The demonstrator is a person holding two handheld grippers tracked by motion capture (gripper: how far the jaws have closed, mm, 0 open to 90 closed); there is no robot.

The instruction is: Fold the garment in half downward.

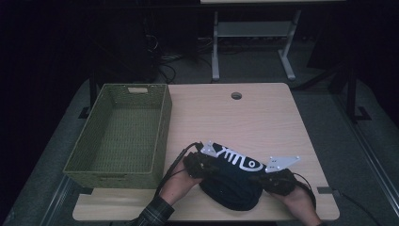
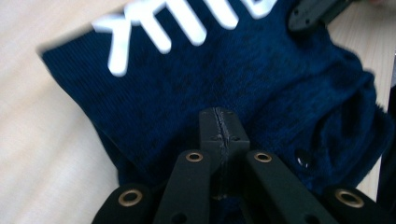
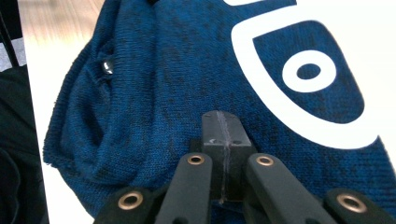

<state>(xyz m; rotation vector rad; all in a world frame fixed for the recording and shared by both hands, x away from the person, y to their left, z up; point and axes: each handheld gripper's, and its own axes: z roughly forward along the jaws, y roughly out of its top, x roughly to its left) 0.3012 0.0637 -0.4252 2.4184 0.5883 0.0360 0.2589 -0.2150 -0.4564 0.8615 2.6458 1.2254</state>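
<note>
A dark blue knit garment [image 1: 233, 186] with a white fish print lies bunched near the front edge of the wooden table [image 1: 254, 122]. My left gripper [image 1: 212, 167] rests on its left side and my right gripper [image 1: 259, 179] on its right side, each held by a hand. In the left gripper view the jaws [image 2: 218, 126] are shut tight over the blue knit [image 2: 187, 88], with no fabric visible between them. The right gripper view shows the same: shut jaws [image 3: 223, 128] above the garment [image 3: 177, 70] next to the white eye of the print. A small dark button [image 3: 107, 66] sits in a fold.
A green woven basket [image 1: 162, 136] stands on the left part of the table, close to the left hand. A round cable hole [image 1: 236, 95] is near the far edge. Beyond the table stand the legs of a white desk frame [image 1: 215, 52].
</note>
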